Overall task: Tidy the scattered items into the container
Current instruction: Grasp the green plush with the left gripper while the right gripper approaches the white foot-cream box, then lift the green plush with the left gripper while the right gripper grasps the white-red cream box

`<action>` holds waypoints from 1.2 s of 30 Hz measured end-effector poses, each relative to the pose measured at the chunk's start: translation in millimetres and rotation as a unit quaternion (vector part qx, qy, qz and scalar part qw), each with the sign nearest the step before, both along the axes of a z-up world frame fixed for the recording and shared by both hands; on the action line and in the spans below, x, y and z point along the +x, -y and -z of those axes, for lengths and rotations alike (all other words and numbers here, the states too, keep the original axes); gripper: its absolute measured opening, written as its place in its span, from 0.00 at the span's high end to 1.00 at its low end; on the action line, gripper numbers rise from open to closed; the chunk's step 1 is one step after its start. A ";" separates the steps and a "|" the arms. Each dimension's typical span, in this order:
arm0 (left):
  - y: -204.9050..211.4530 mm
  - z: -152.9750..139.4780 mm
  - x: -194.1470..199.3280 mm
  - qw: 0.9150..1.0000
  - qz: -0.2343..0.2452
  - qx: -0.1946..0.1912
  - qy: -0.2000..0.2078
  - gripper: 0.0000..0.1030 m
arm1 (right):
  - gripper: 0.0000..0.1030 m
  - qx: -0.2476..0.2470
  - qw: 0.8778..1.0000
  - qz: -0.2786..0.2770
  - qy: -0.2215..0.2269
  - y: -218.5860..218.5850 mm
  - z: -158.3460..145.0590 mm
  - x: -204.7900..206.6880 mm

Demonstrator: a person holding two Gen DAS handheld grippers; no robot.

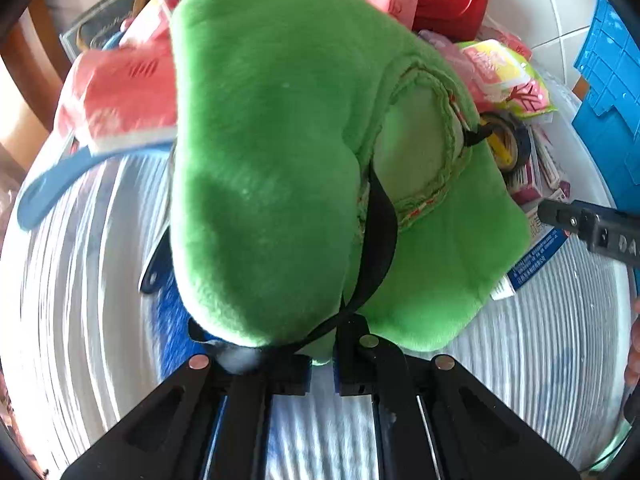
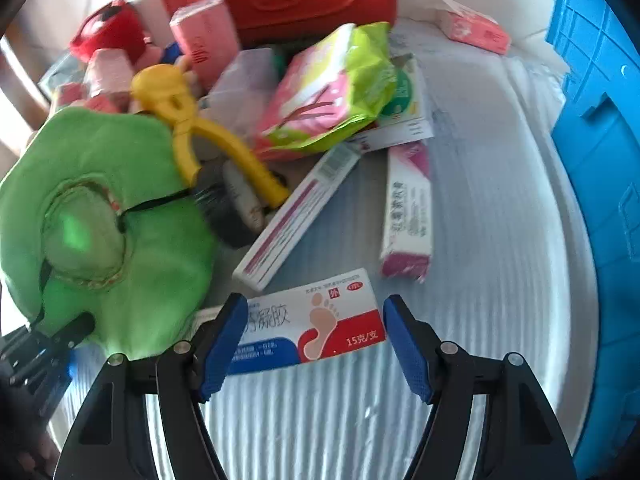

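The left gripper (image 1: 322,360) has its fingers pinching the lower edge of the green plush toy (image 1: 276,152), a fuzzy, rounded item with a stitched oval patch and a black strap. The right gripper (image 2: 316,344) has its fingers spread over a foot-cream box (image 2: 320,328) on the white ribbed counter (image 2: 500,280); the blue container (image 2: 600,160) stands at the right.

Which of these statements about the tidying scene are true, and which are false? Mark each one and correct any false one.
1. The left claw is shut on the green plush toy. True.
2. The right claw grips the yellow tongs. False: it is open, over the foot-gel box.
3. The blue crate stands at the right edge of the right wrist view. True.
4. The green plush toy lies inside the blue crate. False: it is on the white ribbed mat.
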State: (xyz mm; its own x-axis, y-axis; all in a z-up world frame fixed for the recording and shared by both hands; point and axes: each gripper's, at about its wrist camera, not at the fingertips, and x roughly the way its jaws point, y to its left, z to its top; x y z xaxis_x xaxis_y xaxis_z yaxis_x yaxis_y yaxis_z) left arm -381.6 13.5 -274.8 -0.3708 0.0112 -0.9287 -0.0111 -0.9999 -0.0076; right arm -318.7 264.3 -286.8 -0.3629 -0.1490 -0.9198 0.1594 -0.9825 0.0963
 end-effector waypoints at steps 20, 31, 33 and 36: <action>15.1 -37.5 4.0 0.995 -0.051 0.015 -0.084 0.42 | 0.15 -0.023 1.000 0.015 0.006 -36.6 -25.2 66.1; -1.5 0.5 -18.2 0.999 -0.025 0.000 -0.043 0.81 | 0.27 -0.002 0.998 -0.001 0.063 -59.3 -1.1 84.2; -5.3 1.3 -13.3 0.999 -0.011 -0.007 -0.041 0.82 | 0.28 0.023 0.999 0.005 0.035 -65.2 -5.9 79.3; -4.0 2.1 -7.6 1.000 -0.005 -0.001 -0.028 0.83 | 0.29 0.036 0.999 0.019 0.012 -70.2 -18.0 75.5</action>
